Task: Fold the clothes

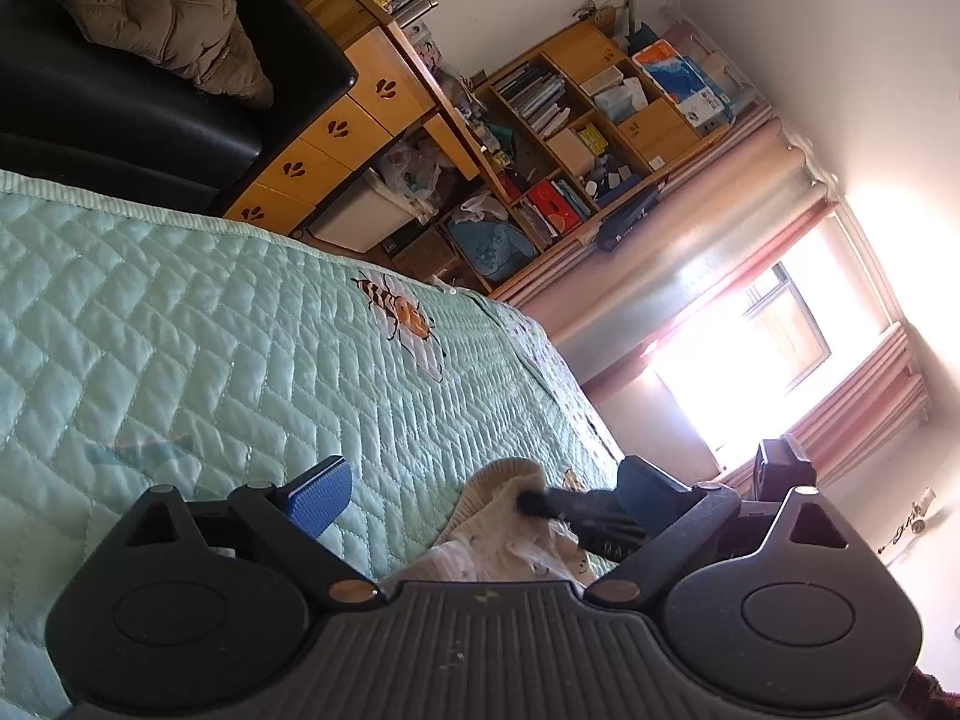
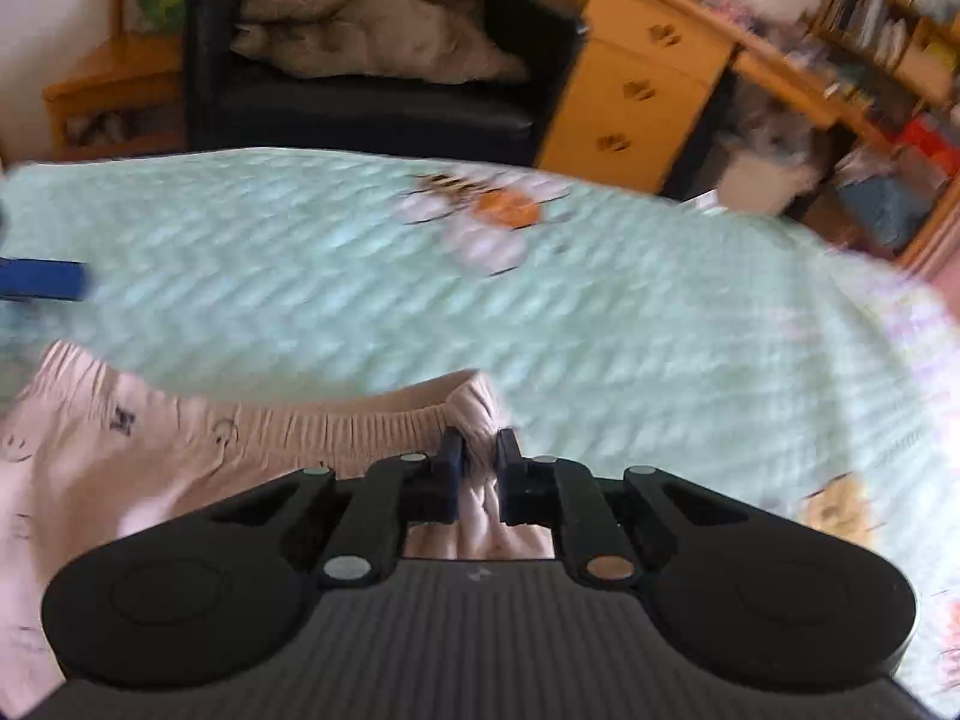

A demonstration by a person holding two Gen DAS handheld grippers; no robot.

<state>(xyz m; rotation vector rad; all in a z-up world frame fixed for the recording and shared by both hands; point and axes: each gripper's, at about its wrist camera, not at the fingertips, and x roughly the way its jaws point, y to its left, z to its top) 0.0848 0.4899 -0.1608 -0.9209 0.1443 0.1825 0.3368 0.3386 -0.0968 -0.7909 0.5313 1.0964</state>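
While the pale pink printed garment [image 2: 150, 468] lay on the mint quilted bedspread [image 2: 600, 330], the right gripper [image 2: 479, 450] pinched its gathered waistband [image 2: 336, 420] corner between nearly closed jaws. The left gripper [image 1: 480, 495] stood wide open above the same cloth, holding nothing.

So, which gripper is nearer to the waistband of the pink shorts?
Right. The right gripper is shut on the waistband at its corner; the left gripper is open, the shorts' other end between its fingers, unpinched.
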